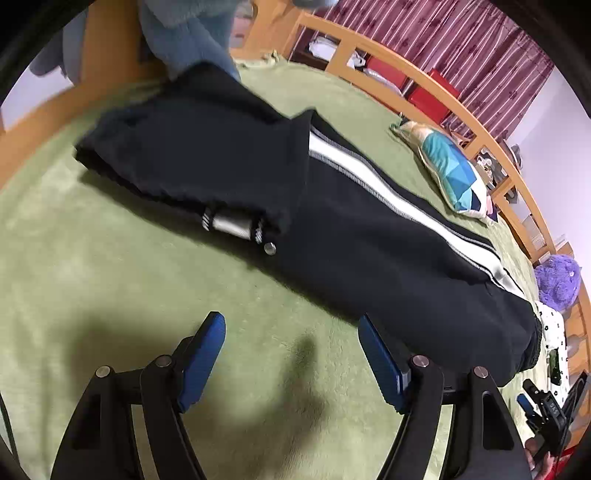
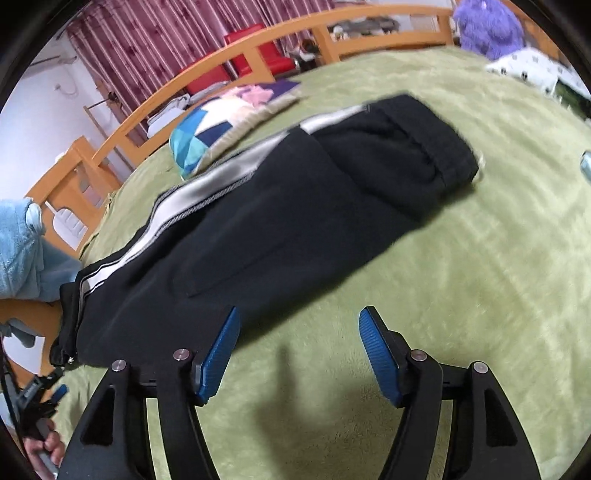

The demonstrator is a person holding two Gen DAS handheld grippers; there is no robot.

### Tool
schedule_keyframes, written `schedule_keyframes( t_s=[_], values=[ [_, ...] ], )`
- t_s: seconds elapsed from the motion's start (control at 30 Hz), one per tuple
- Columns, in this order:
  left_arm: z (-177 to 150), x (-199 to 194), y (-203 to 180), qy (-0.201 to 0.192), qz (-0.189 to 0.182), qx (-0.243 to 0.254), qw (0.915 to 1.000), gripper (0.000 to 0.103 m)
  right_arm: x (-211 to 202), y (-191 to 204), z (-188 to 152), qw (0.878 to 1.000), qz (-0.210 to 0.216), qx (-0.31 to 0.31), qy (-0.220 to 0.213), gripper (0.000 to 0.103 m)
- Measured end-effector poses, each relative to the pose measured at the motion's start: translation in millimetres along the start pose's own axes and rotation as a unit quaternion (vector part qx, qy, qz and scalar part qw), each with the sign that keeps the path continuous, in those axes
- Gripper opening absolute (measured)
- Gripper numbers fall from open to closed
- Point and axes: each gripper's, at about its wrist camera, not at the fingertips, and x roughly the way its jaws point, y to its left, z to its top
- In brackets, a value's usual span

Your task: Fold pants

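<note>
Black pants [image 1: 351, 229] with a white side stripe [image 1: 373, 181] lie on a green blanket [image 1: 110, 280], folded lengthwise, with one end folded back over the rest [image 1: 192, 147]. They also show in the right wrist view [image 2: 258, 229], where the folded-over end [image 2: 402, 147] lies far right. My left gripper [image 1: 291, 321] is open and empty just above the blanket, next to the pants' near edge. My right gripper [image 2: 299, 314] is open and empty, its left finger at the pants' near edge. The right gripper also shows in the left wrist view [image 1: 546, 410].
A blue patchwork cushion [image 1: 450, 173] lies beyond the pants, also in the right wrist view [image 2: 207, 129]. A wooden bed rail [image 1: 424, 74] curves behind, with red boxes [image 1: 428, 96]. A purple plush toy [image 1: 557, 280] and a spotted white cloth [image 1: 554, 325] sit at the blanket's far side. A person in light blue [image 1: 184, 33] stands by the bed.
</note>
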Motion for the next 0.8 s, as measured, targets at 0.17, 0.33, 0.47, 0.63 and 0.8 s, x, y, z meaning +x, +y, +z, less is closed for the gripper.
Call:
schedule_keyframes(
  t_s=[0.17, 0.33, 0.47, 0.63, 0.8],
  values=[
    [11, 32, 12, 0.001, -0.019, -0.033, 0.9993, 0.073, 26, -14, 6, 0.999, 0.031, 0.040, 0.002, 0.066],
    [33, 61, 11, -0.020, -0.040, -0.053, 0.9976, 0.073, 59, -22, 26, 0.993, 0.062, 0.103, -0.002, 0.067],
    [57, 83, 3, -0.019, -0.035, -0.062, 0.9973, 0.074, 82, -7, 50, 0.994, 0.053, 0.092, -0.009, 0.069],
    [77, 96, -6, -0.031, -0.017, -0.078, 0.9963, 0.073, 99, 4, 69, 0.994, 0.042, 0.102, -0.014, 0.070],
    [80, 104, -8, -0.021, -0.002, -0.066, 0.9976, 0.010, 103, 9, 74, 0.995, 0.053, 0.080, -0.028, 0.021]
  ],
)
